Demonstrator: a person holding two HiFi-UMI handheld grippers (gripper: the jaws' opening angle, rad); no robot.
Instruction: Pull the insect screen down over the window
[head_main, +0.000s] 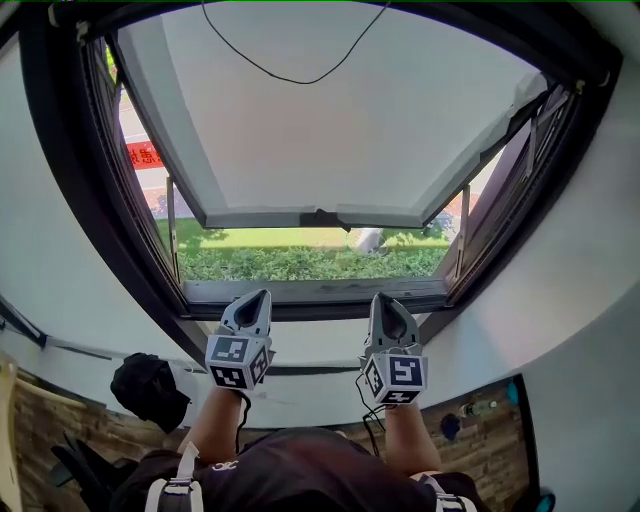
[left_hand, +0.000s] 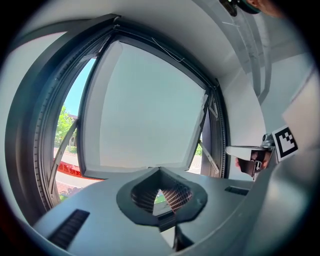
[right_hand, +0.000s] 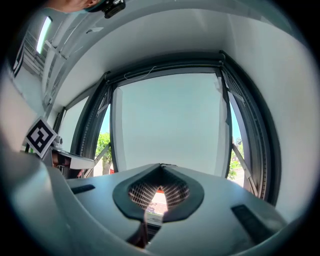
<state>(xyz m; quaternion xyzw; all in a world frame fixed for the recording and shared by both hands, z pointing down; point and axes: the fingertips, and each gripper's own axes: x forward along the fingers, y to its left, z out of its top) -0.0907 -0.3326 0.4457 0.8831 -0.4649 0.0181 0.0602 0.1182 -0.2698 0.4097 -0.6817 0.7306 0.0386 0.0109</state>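
Note:
The pale insect screen (head_main: 330, 130) covers the upper part of the dark-framed window (head_main: 300, 292). Its bottom bar carries a small dark handle (head_main: 322, 216) at mid-width, and below the bar the opening shows green hedge (head_main: 300, 262). My left gripper (head_main: 255, 297) and right gripper (head_main: 385, 300) are side by side just under the sill, both shut and empty, well below the bar. In the left gripper view the screen (left_hand: 150, 110) fills the frame beyond the shut left gripper (left_hand: 161, 197). The right gripper view shows the screen (right_hand: 170, 120) past the shut right gripper (right_hand: 159, 194).
A thin black cord (head_main: 290, 75) loops across the top of the screen. Metal stays (head_main: 172, 230) stand at both sides of the opening. A black cap-like object (head_main: 148, 390) lies low at the left, and small items (head_main: 480, 408) sit at the lower right.

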